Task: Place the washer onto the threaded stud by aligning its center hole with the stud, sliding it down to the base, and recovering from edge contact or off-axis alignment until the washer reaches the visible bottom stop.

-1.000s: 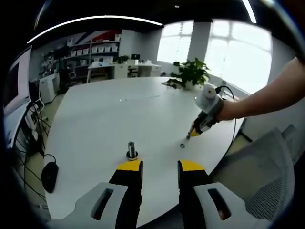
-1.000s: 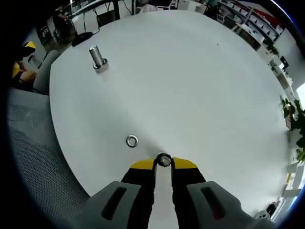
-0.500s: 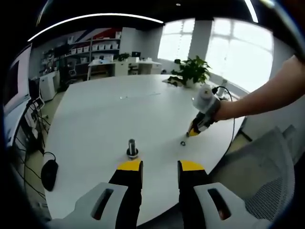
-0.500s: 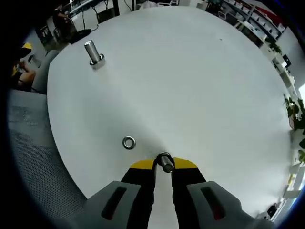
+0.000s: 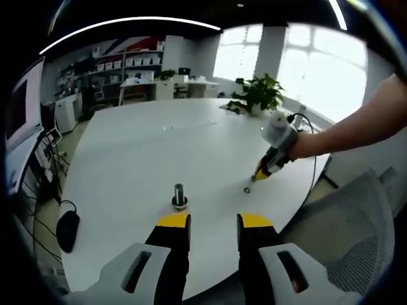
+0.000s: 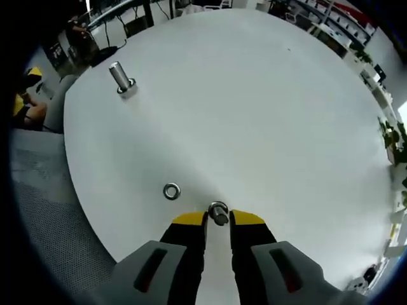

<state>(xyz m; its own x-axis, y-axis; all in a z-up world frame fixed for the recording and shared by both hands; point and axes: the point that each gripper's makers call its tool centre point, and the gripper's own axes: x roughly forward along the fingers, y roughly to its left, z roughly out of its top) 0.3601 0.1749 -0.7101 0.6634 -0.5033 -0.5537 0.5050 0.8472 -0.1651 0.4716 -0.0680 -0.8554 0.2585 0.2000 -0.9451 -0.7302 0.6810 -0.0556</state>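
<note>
- White and round, the tabletop (image 6: 267, 114) sits in a bright open office with big windows, a potted green plant (image 5: 257, 95) at its far edge, shelving along the back wall and a grey mesh chair (image 5: 356, 235) beside me.
- My right tool (image 6: 218, 219) is pinched shut on a small silver ring-shaped washer (image 6: 218, 212), held on edge just above the tabletop.
- A second flat silver washer (image 6: 171, 190) lies loose just beside it.
- Well apart stands the upright threaded steel stud on its base (image 6: 119, 77).
- My left tool (image 5: 213, 221) hangs near that stud with its jaws apart, holding nothing.
- Risks as I judge them: such a thin grip could let the washer slip or twist on the way over; arriving tilted, its edge could catch the stud top and jam on the threads; a nudge could topple the stud.
</note>
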